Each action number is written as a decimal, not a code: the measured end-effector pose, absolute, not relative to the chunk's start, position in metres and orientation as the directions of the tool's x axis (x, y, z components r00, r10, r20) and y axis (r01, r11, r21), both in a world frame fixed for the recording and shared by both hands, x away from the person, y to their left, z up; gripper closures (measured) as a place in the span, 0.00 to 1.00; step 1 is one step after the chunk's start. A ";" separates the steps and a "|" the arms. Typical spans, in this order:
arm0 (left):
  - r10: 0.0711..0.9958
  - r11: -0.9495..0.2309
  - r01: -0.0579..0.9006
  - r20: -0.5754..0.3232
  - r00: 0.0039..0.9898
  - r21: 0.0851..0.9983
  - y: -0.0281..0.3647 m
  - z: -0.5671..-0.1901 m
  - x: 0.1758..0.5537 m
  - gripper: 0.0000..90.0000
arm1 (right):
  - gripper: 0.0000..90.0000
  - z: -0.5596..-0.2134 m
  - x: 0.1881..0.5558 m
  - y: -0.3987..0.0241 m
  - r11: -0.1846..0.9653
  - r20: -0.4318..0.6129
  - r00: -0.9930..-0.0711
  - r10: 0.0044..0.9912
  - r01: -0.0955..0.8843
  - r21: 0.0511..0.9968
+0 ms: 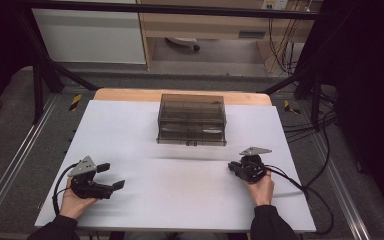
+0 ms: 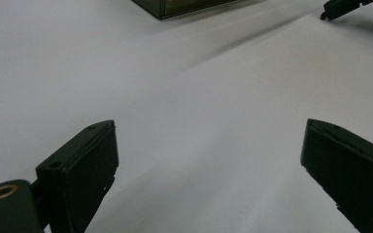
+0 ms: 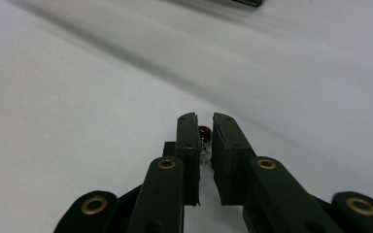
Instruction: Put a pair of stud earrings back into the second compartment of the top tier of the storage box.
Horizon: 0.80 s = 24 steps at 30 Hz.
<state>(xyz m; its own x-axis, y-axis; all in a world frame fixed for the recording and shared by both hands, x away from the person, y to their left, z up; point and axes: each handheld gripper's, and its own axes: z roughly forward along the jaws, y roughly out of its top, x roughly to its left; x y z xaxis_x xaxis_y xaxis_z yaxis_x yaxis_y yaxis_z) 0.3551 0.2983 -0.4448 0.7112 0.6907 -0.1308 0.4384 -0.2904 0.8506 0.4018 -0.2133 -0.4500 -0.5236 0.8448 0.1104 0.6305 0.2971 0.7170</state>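
Note:
My right gripper rests low on the white sheet, jaws drawn together on a small red bead-like part with thin wire legs, pinched between the pads. In the high view this right gripper lies at the right, held by a hand and pointing left. At the left my left gripper is held just above the sheet with its jaws wide apart. Nothing lies between the jaws of my left gripper. The far tip of the right gripper shows at the top right of the left gripper view.
A smoky see-through drawer box stands at the middle back of the sheet, its corner visible from the left gripper. Black frame bars and cables run around the table. A wooden edge lies behind the sheet.

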 end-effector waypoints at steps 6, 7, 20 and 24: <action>0.691 -0.291 0.438 -0.131 0.711 0.851 0.298 -0.445 0.355 0.07 | 0.92 -0.447 0.401 -0.215 0.297 0.113 -0.528 0.842 0.628 0.719; 0.691 -0.291 0.438 -0.130 0.711 0.851 0.298 -0.445 0.355 0.07 | 0.92 -0.447 0.401 -0.215 0.297 0.113 -0.528 0.842 0.628 0.719; 0.691 -0.291 0.439 -0.130 0.711 0.850 0.298 -0.445 0.355 0.07 | 0.92 -0.441 0.398 -0.218 0.286 0.127 -0.533 0.836 0.622 0.729; 0.691 -0.292 0.439 -0.130 0.711 0.850 0.298 -0.445 0.355 0.07 | 0.92 -0.437 0.397 -0.218 0.291 0.123 -0.541 0.832 0.615 0.733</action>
<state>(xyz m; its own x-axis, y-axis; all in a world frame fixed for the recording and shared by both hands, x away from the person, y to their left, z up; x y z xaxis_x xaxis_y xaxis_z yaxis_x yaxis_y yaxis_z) 0.3549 0.2981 -0.4447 0.7113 0.6909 -0.1295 0.4386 -0.2922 0.8499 0.3966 -0.2180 -0.4369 -0.5409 0.8320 0.1235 0.6149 0.2910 0.7329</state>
